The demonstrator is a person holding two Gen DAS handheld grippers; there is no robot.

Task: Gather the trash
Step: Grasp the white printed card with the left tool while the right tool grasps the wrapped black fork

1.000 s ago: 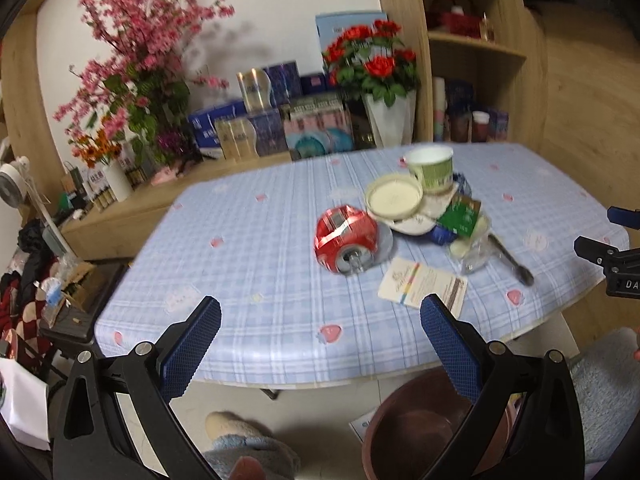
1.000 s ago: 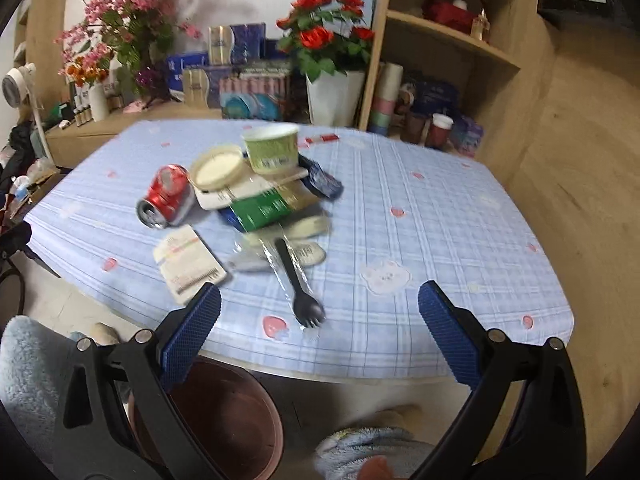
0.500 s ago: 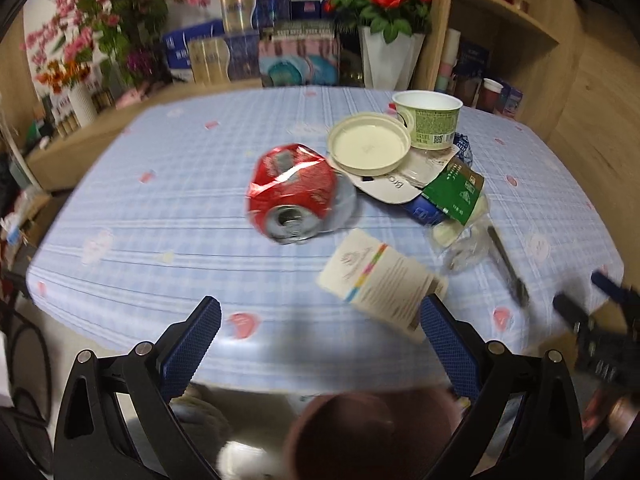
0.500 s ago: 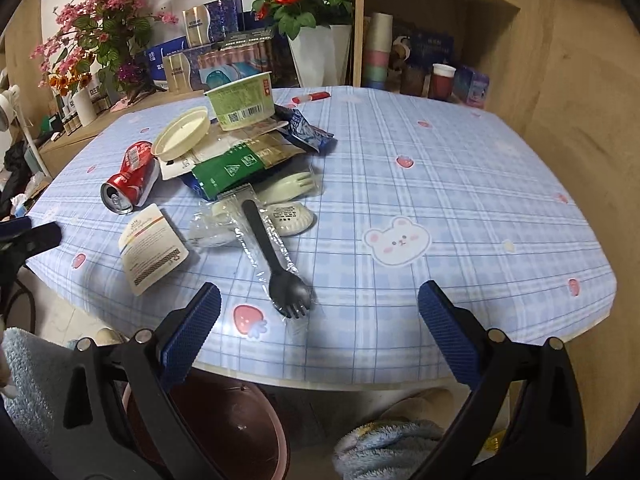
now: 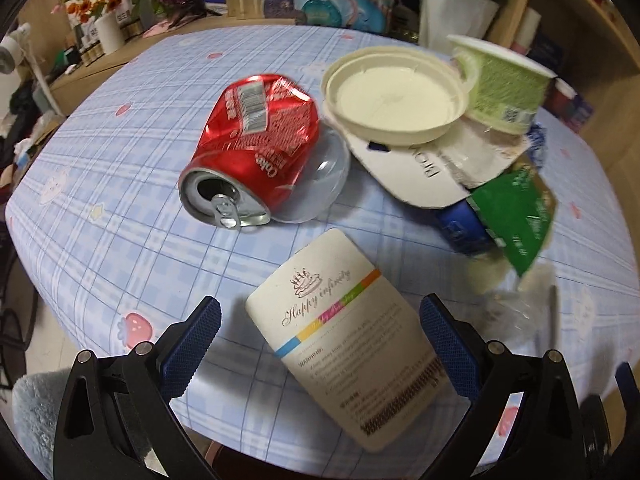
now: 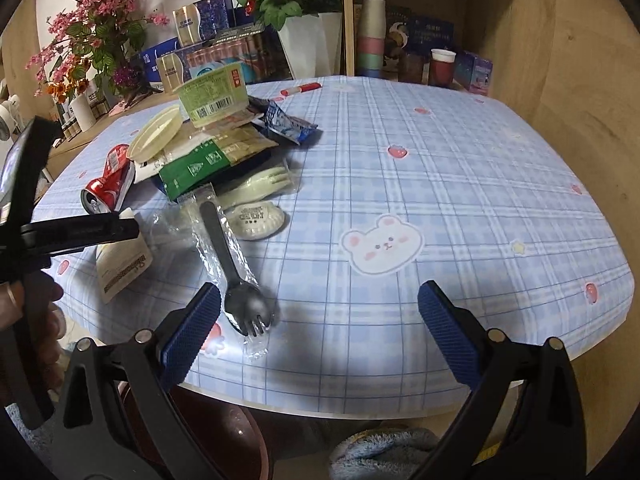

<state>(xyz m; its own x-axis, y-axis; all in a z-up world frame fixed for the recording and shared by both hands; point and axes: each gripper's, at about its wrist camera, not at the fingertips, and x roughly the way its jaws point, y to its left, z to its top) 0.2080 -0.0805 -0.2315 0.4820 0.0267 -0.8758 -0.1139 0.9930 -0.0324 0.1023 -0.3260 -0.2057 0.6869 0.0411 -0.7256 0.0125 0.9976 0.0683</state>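
Trash lies on the blue checked table (image 5: 120, 184). My left gripper (image 5: 320, 344) is open, its fingers on either side of a white printed card (image 5: 348, 360) at the near edge. Beyond it lie a crushed red Coke can (image 5: 256, 148), a cream lid (image 5: 396, 98), a green cup (image 5: 504, 88) and a green wrapper (image 5: 516, 216). My right gripper (image 6: 320, 328) is open and empty above the table edge. A black spork in a clear wrapper (image 6: 236, 272) lies by its left finger. The left gripper (image 6: 80, 232) shows at the left of the right wrist view.
A dark red bin (image 6: 216, 436) stands under the table's near edge. Flower vases (image 6: 312, 36), boxes and a wooden shelf (image 6: 440, 20) with cups stand behind the table. A white shell-shaped container (image 6: 256, 220) and a red marker (image 6: 300, 89) lie on the table.
My left gripper has moved forward and down over the table, closing in on the white card. My right gripper has moved closer to the spork and the table edge.
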